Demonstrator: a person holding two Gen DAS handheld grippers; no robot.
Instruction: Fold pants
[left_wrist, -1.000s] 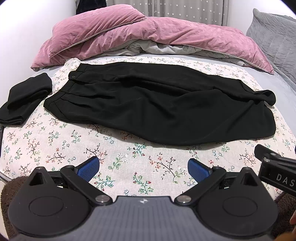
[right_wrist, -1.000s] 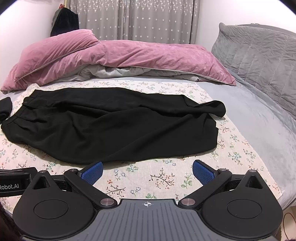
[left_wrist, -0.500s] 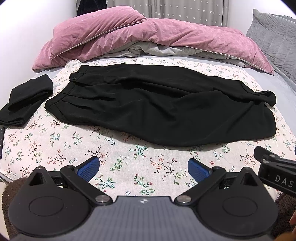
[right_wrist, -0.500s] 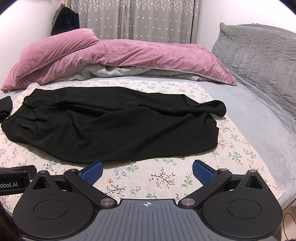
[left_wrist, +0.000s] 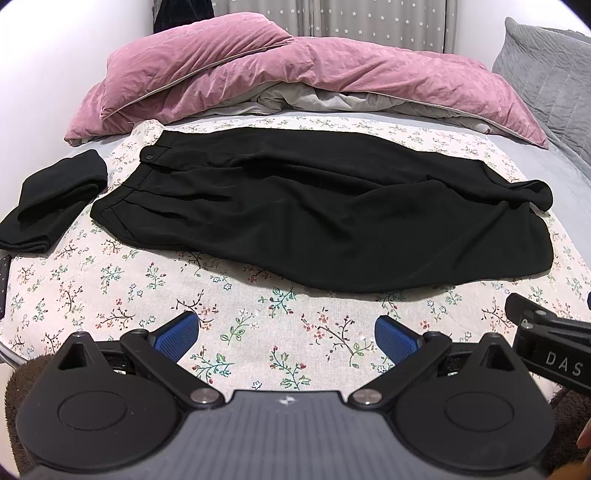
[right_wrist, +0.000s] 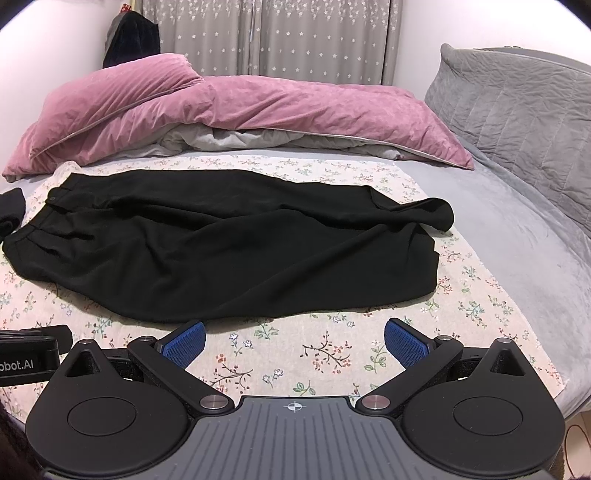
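both wrist views look low across the bed toward the curtains (right_wrist: 295, 37), sharing the black pants (left_wrist: 325, 210).

Pink duvet (right_wrist: 236, 107) heaped beyond floral sheet (left_wrist: 258, 332); grey headboard (right_wrist: 517, 110) right.

Both views are evenly and softly lit, in sharp focus. Straight lines are bent by fisheye distortion, and the corners are darkened into black.
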